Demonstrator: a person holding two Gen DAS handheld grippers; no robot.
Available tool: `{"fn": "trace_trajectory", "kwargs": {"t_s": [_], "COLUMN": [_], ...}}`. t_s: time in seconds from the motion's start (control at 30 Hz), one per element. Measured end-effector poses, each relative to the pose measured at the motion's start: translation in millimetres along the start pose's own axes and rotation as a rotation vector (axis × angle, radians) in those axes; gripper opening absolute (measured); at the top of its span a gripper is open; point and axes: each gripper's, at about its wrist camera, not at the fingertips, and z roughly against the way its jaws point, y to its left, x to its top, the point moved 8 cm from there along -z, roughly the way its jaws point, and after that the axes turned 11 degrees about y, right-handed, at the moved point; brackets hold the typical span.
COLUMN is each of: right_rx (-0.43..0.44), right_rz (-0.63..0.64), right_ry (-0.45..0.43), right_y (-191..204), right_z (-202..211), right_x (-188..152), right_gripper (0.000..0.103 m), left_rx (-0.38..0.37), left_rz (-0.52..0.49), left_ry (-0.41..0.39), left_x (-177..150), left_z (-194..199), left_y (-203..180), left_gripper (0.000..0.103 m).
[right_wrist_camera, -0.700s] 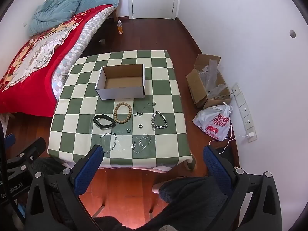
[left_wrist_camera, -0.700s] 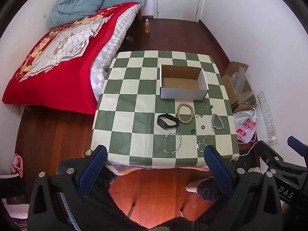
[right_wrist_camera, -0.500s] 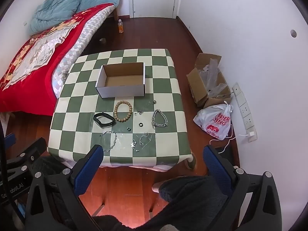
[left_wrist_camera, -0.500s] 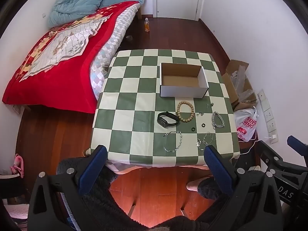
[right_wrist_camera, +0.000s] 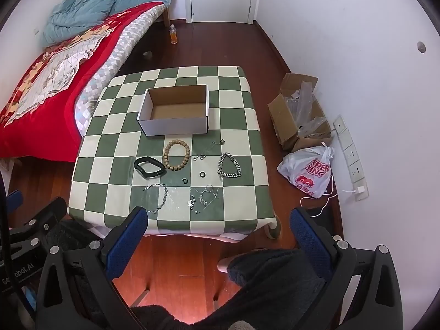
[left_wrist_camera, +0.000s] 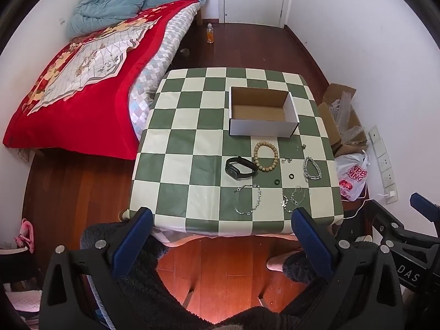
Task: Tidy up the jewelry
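Observation:
An empty white cardboard box [left_wrist_camera: 262,115] [right_wrist_camera: 176,110] stands on the green-and-cream checked table [left_wrist_camera: 192,148] [right_wrist_camera: 110,148]. In front of it lie a wooden bead bracelet [left_wrist_camera: 266,156] [right_wrist_camera: 176,155], a black wristband [left_wrist_camera: 240,167] [right_wrist_camera: 148,167], a chunky silver chain [left_wrist_camera: 311,168] [right_wrist_camera: 229,165], two small dark rings [left_wrist_camera: 276,182] [right_wrist_camera: 184,180], thin silver chains [left_wrist_camera: 247,199] [right_wrist_camera: 205,195] and small pieces. My left gripper [left_wrist_camera: 220,233] and right gripper [right_wrist_camera: 217,231] hover high above the table's near edge, both open and empty.
A bed [left_wrist_camera: 82,82] with a red quilt borders the table on the left. An open carton [right_wrist_camera: 299,112], a plastic bag [right_wrist_camera: 310,173] and a power strip [right_wrist_camera: 350,159] sit on the floor at the right wall. A bottle [right_wrist_camera: 173,34] stands near the door. Legs in dark fleece show below.
Both views have drawn slightly back and up from the table; the jewelry and box have not moved, and both grippers stay open.

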Motion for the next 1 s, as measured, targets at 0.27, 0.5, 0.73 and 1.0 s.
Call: {"fn": "trace_trajectory", "kwargs": {"t_s": [0.27, 0.5, 0.73, 1.0], "right_rx": [0.001, -0.003, -0.004, -0.005], "right_rz": [0.001, -0.009, -0.011, -0.011], "right_ry": [0.006, 0.000, -0.001, -0.002], "right_y": [1, -4, -7, -7], "right_z": [-2, 0, 3, 3], "right_x": [0, 1, 1, 1], "right_gripper": [0.103, 0.103, 0.103, 0.103], "left_rx": [0.000, -0.005, -0.005, -0.005], "left_rz": [-0.003, -0.008, -0.006, -0.007], "left_ry": [0.002, 0.000, 0.001, -0.005], "left_x": [4, 7, 6, 6], "left_z": [-1, -3, 2, 3], "left_y": [-3, -8, -3, -4], "left_gripper": [0.102, 0.102, 0.102, 0.102]}}
